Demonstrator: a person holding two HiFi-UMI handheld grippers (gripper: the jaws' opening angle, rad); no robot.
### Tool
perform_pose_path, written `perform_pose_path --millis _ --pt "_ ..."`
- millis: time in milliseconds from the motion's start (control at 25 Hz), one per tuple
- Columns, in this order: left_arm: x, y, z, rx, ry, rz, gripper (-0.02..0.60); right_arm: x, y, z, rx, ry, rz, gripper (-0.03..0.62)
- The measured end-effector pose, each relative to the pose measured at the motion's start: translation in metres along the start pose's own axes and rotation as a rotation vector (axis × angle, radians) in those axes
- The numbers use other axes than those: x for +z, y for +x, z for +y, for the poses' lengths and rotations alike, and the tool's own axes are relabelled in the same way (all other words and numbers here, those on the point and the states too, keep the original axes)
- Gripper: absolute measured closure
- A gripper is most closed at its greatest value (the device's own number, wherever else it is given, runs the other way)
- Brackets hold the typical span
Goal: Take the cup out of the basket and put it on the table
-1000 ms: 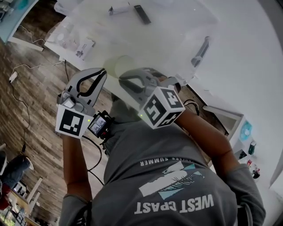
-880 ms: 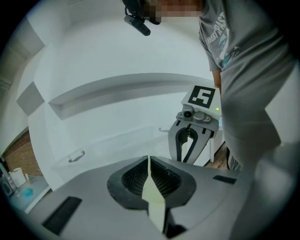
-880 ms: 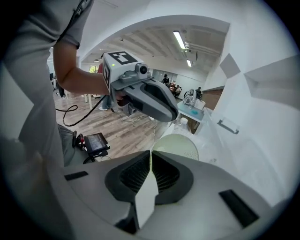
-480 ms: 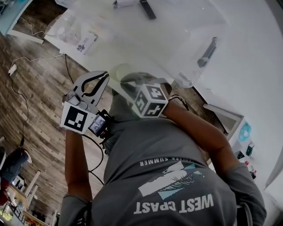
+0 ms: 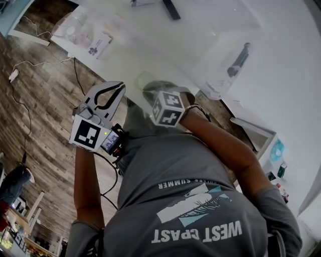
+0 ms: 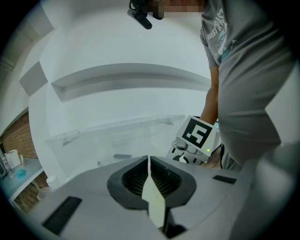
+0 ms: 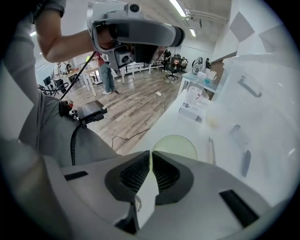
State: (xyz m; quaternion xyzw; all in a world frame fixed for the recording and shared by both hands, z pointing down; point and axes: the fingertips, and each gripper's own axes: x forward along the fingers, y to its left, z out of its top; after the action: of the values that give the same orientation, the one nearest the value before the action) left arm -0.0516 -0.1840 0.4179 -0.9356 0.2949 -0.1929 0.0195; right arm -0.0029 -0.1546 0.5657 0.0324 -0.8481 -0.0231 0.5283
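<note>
I see my left hand-held gripper (image 5: 119, 88) at centre-left of the head view, over the wooden floor (image 5: 45, 130) and just off the bench (image 5: 286, 75) edge. Its own view shows the two ribbed pads pressed together with only a hairline slit between them and nothing in it, so it is clenched on nothing. My right hand-held gripper (image 5: 153, 89) sits just right of it, near the middle of the frame, its marker cube (image 5: 168, 108) turned up toward the camera. In its own view the jaws are likewise closed to a thin gap and carry nothing.

The cup (image 7: 176, 146) is a pale green, translucent round shape lying just beyond the right jaw tips, low in the centre of the right gripper view. In the head view it shows faintly just above that gripper, at the near edge of the white bench. The clear basket (image 5: 220, 65) fills the upper middle of the head view, with a dark bar (image 5: 170, 9) at its top. The plastic is so washed out that I cannot tell whether the cup is outside the basket's near wall or against it. Neither gripper touches the cup.

My grey shirt (image 5: 185, 201) fills the lower half of the head view
</note>
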Motion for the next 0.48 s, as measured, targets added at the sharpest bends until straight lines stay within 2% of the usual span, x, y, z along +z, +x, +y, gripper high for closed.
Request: perform_pose_path --millis 480 --pt "-0.002 -0.002 0.001 -0.01 -0.002 0.002 0.571 -0.003 0.012 -0.004 0.001 -0.035 0.081 0.559"
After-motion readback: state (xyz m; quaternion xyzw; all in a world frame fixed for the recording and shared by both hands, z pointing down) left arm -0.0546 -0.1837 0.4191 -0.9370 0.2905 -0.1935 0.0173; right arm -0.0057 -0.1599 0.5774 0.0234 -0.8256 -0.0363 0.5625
